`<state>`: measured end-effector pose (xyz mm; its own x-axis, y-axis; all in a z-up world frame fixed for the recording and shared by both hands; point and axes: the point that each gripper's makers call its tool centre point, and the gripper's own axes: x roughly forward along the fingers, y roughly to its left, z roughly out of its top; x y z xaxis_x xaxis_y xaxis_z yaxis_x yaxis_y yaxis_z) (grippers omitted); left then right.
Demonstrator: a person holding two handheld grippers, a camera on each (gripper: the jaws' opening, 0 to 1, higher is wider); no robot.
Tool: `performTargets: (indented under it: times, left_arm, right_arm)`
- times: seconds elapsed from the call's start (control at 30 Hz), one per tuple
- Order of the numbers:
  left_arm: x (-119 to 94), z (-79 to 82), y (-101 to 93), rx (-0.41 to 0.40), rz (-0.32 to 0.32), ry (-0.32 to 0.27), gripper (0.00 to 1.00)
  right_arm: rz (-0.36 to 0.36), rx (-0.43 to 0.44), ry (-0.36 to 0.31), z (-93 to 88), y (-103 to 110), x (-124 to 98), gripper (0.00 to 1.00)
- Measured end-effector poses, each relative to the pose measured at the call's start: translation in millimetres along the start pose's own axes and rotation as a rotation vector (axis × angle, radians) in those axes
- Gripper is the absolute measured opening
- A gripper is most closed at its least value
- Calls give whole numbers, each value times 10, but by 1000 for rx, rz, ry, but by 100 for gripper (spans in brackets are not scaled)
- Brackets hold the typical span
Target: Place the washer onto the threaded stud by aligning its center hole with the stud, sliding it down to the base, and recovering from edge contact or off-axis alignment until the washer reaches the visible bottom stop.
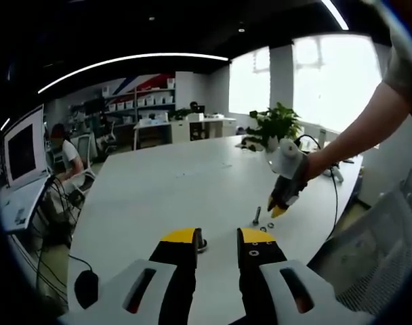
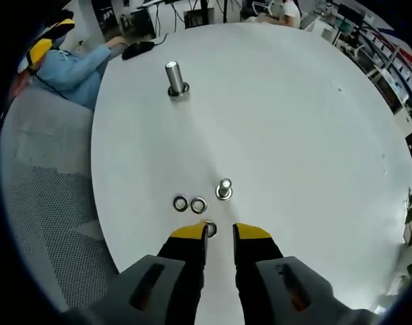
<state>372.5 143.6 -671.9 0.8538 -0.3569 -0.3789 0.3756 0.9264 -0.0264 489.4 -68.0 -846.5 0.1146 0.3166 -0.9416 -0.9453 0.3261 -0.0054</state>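
Right gripper (image 2: 220, 233) jaws apart, straddling a washer (image 2: 209, 229) flat on the tabletop (image 2: 294, 122), stud (image 2: 224, 189) just beyond. Risk: thin washer slips the pinch, or tilts and catches threads. Left gripper (image 1: 216, 238) apart, empty.

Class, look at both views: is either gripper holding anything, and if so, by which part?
Neither holds anything. The right gripper is open above the table, with a washer lying loose by its left jaw. The left gripper is open too.

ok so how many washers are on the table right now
3. Two washers lie side by side, one beside the other, left of the short stud. A third sits at the right gripper tips. Others may be hidden.
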Motion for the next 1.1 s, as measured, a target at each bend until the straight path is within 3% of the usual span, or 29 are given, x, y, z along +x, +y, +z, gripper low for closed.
performTargets:
  times: [1.1]
  left_arm:
    - [14,-15,-41,0,-19,8,22]
  right_arm:
    - [16,17,30,-203,142,167,19]
